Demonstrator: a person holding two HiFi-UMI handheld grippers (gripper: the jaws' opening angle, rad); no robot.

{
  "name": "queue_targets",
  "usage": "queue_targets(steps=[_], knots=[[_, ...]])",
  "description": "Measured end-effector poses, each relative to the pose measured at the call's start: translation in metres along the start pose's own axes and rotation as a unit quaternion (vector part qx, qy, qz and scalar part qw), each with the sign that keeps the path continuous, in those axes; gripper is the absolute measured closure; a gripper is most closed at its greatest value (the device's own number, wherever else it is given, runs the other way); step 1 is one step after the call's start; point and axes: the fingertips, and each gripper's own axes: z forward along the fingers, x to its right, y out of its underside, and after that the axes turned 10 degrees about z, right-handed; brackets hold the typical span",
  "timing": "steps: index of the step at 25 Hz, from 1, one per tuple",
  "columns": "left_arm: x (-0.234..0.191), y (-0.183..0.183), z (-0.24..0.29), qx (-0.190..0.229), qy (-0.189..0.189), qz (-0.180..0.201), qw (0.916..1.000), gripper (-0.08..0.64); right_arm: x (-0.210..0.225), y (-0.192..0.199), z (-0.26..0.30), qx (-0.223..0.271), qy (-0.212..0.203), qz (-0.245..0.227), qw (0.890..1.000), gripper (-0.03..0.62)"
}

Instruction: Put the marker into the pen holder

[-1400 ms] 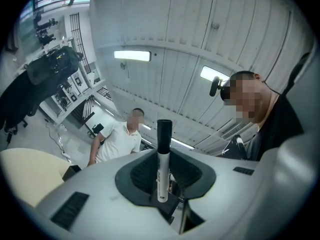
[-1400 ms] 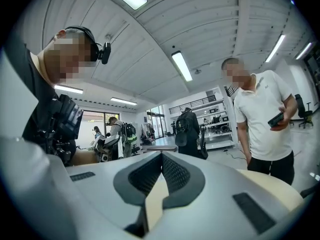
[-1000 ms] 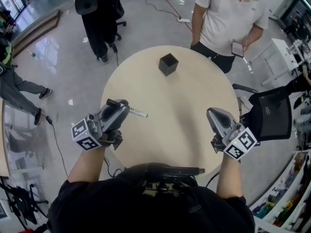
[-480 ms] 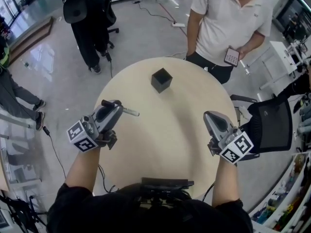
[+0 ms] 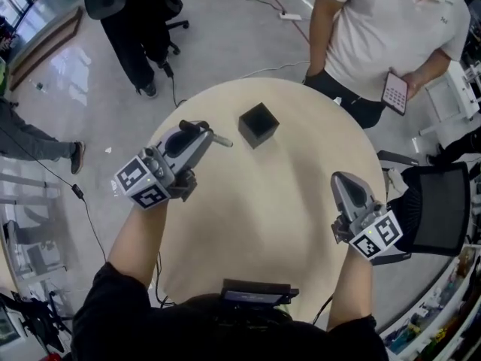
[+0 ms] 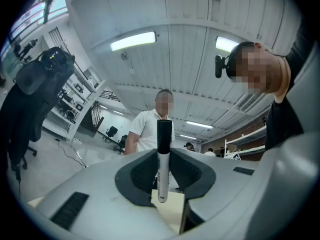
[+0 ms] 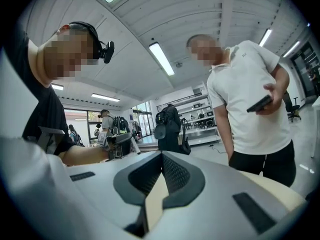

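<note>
The marker, white with a black cap, lies crosswise between the jaws of my left gripper, which is shut on it. In the left gripper view the marker stands upright, cap upward, clamped between the dark pads. The pen holder is a small black open cube on the far part of the round beige table; the marker's light end is just left of it. My right gripper hovers over the table's right side with jaws shut and nothing in them; its pads meet.
A person in a white shirt holding a phone stands at the table's far right edge. Another person in dark clothes stands far left. A black chair is at the right. A dark device sits at the near edge.
My left gripper has carried the marker away from me, closer to the pen holder. The right gripper has shifted a little along the table's right side, still shut.
</note>
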Motion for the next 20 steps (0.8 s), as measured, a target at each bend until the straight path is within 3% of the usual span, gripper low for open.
queue_targets(steps=[5, 9, 11, 20], knots=[[-0.046, 0.047, 0.032, -0.04, -0.008, 0.034, 0.9986, 0.488, 0.029, 0.04, 0.03, -0.027, -0.002, 0.016, 1.0, 0.589], [-0.068, 0.07, 0.056, -0.045, -0.004, 0.005, 0.999, 0.489, 0.045, 0.062, 0.048, -0.039, -0.009, 0.022, 0.999, 0.589], [-0.076, 0.082, 0.065, -0.054, -0.002, 0.017, 0.9984, 0.489, 0.052, 0.072, 0.055, -0.042, -0.012, 0.026, 0.999, 0.589], [-0.077, 0.141, 0.099, -0.103, 0.037, 0.065, 0.9918, 0.489, 0.063, 0.114, 0.072, -0.059, -0.022, 0.045, 0.997, 0.589]])
